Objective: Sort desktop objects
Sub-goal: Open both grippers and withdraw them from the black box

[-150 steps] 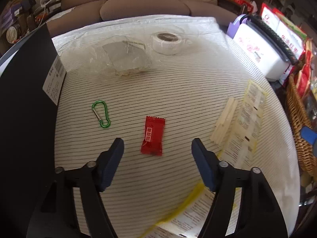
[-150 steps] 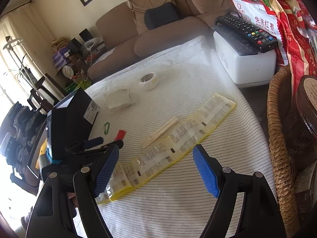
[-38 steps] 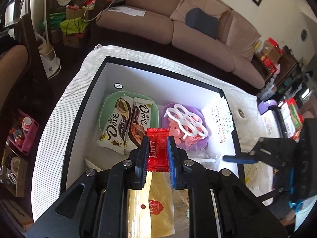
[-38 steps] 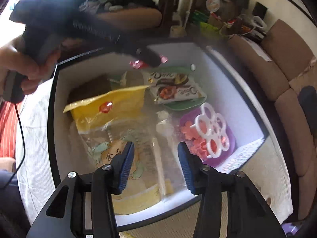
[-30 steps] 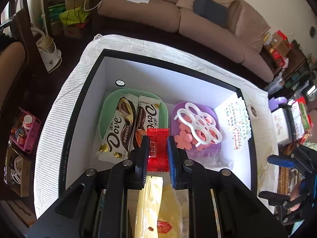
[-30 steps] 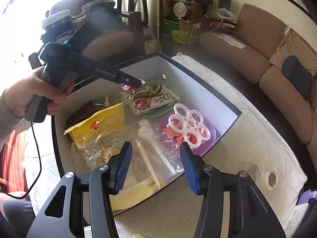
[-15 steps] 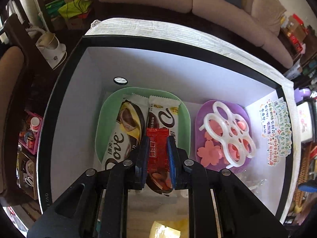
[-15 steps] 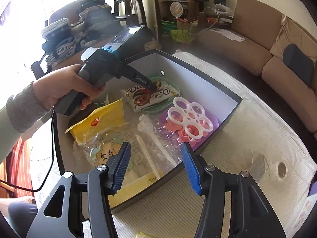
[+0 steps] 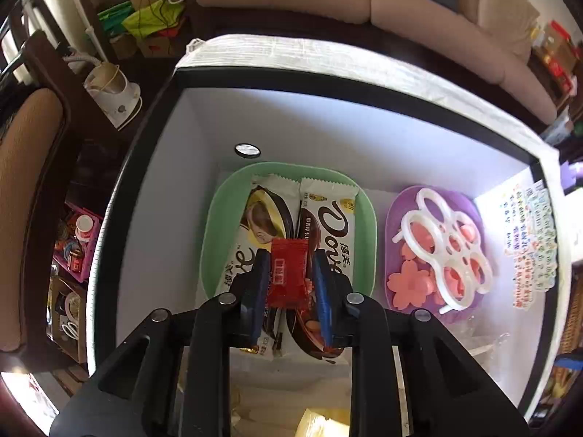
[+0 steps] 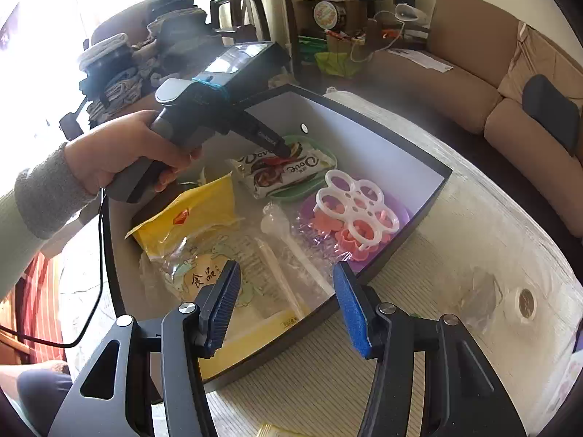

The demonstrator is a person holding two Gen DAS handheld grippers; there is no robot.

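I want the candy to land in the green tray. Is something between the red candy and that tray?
Yes: two Dove chocolate bars cover the green tray floor directly under the red candy, which sits between the opening left claw jaws.

The left gripper (image 10: 282, 151) is a dark grey pistol-grip tool with a glossy screen on top, a teal band and a black cable trailing from its handle. The hand (image 10: 120, 153) on it wears a grey ribbed cuff over a pale green sleeve (image 10: 14, 240). The right gripper (image 10: 288, 306) has black arms, silver screws and ribbed blue pads (image 10: 351, 313)

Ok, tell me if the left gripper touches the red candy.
Cannot tell. Left wrist view: jaws of the left gripper are opening around the red candy; gap at one pad, other unclear.
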